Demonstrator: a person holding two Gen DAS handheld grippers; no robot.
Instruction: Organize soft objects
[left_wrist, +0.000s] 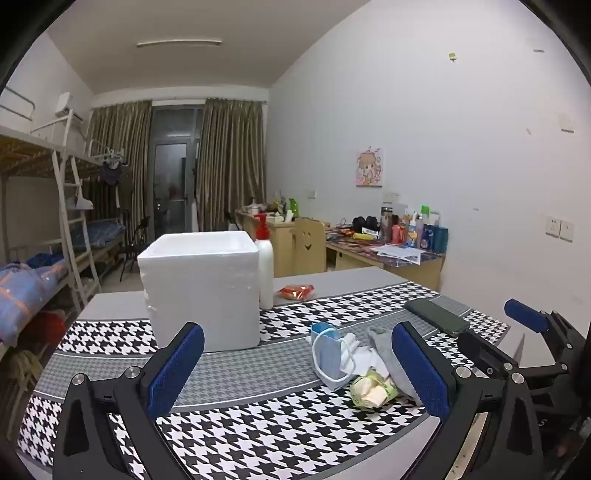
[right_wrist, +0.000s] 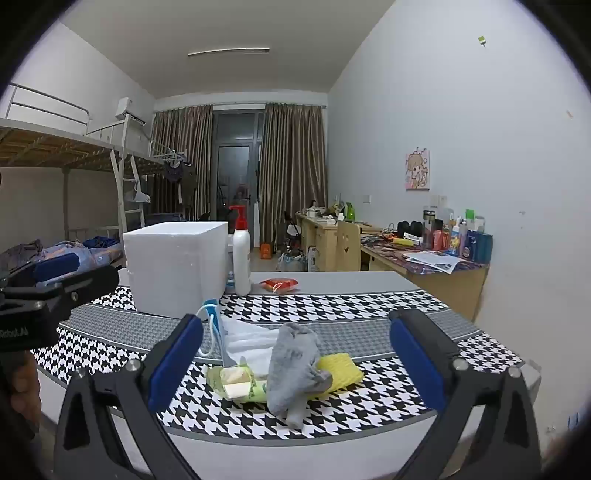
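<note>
A heap of soft things lies on the houndstooth table: a grey sock (right_wrist: 295, 365), a yellow sponge (right_wrist: 341, 369), a green-wrapped tissue pack (right_wrist: 240, 382), white cloth (right_wrist: 251, 339) and a blue face mask (left_wrist: 328, 354). The sock (left_wrist: 388, 350) and tissue pack (left_wrist: 373, 391) also show in the left wrist view. A white foam box (left_wrist: 201, 288) stands behind them, also in the right wrist view (right_wrist: 173, 269). My left gripper (left_wrist: 299, 369) is open, left of the heap. My right gripper (right_wrist: 295, 362) is open with the heap between its fingers.
A white pump bottle (left_wrist: 265, 269) stands beside the box, with a red snack packet (left_wrist: 295, 291) behind. A dark phone (left_wrist: 436, 315) lies at the right. Bunk beds (left_wrist: 44, 229) stand on the left, desks (right_wrist: 424, 258) along the right wall.
</note>
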